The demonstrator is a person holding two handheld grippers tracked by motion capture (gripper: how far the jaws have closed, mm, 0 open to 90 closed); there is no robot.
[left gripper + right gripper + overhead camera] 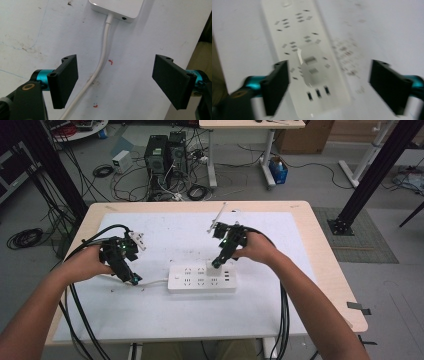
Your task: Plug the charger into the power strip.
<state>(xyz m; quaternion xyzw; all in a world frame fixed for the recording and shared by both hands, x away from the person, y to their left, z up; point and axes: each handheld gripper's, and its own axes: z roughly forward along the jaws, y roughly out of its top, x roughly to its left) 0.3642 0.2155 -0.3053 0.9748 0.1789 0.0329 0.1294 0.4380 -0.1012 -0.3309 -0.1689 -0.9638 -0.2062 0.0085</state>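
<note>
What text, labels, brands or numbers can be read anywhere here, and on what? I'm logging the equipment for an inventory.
No legible text in any view.
White rectangular plastic power strip: no readable brand or rating; the right gripper view of it is motion-blurred.
Small red marks on the white table sheet beside the white cable: scribbles, not letters.
Black computer towers on the floor: any labels too small to read.

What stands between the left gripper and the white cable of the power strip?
Nothing visible does. The left gripper is open, and the white cable runs on the bare table between its jaws, down from the power strip.
</note>
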